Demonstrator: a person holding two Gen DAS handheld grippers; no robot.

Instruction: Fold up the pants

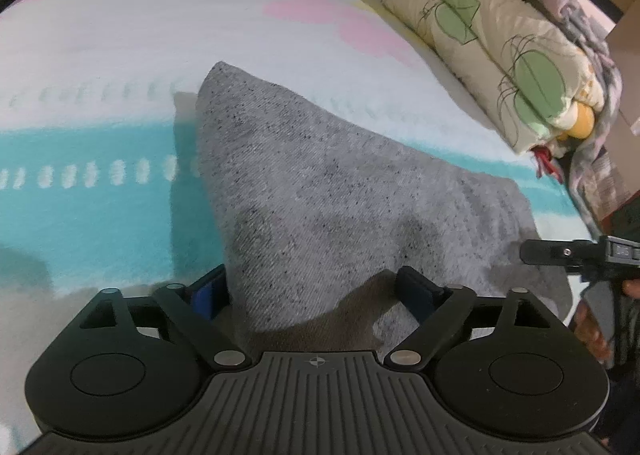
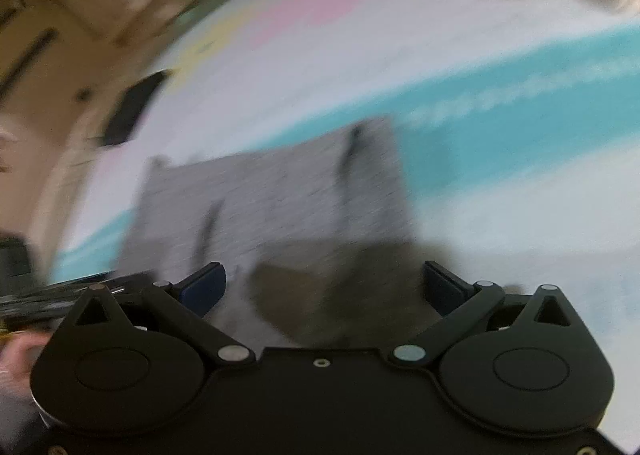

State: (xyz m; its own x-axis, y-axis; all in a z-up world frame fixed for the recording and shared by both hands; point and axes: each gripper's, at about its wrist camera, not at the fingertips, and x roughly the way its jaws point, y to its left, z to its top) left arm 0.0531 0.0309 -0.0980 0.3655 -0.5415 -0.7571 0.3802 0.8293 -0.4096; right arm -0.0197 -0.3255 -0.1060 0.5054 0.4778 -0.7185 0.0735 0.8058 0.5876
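Two wide-spread claws, left claw [image 1: 316, 291] and right claw [image 2: 324, 287], over one pants [image 1: 320, 191].

Left gripper [image 1: 316, 291]: black plastic body, ribbed grey top, crosshair mark, silver rivets
Fingers [image 1: 210, 289]: blue pads
Right gripper [image 2: 324, 287]: black, smooth, silver screws

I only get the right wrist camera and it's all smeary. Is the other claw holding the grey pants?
Observer: No. The left claw is wide open. The pants lie between its fingers, but nothing pinches them.
Child: What's the cream blob in my top corner?
Observer: A folded cream quilt with green leaf prints. It sits at the edge of the bed, apart from the pants.
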